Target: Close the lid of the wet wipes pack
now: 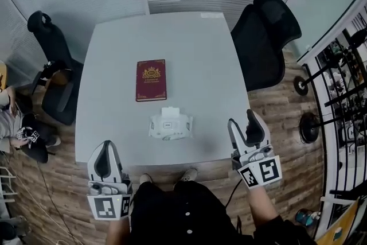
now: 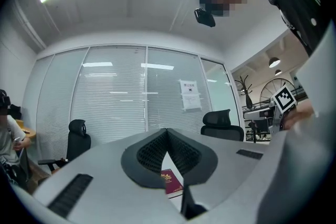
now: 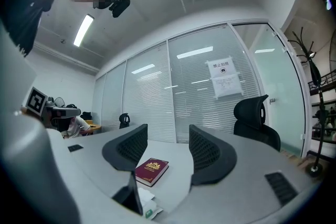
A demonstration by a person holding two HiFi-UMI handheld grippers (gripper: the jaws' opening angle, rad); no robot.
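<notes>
The white wet wipes pack [image 1: 170, 126] lies near the front edge of the grey table [image 1: 200, 54], with its lid flap [image 1: 170, 112] standing up at its far side. My left gripper [image 1: 105, 147] hovers at the table's front left corner, left of the pack, with its jaws shut and nothing in them [image 2: 167, 131]. My right gripper [image 1: 242, 121] is at the table's front right edge, right of the pack, with its jaws wide open and empty [image 3: 168, 152]. The right gripper view shows only a corner of the pack [image 3: 146, 203], low between the jaws.
A dark red book [image 1: 151, 80] lies beyond the pack, mid-table. Black office chairs stand at the left [image 1: 54, 66] and right [image 1: 266, 37] of the table. A person sits on the floor at far left [image 1: 20, 123]. Glass walls with blinds are behind.
</notes>
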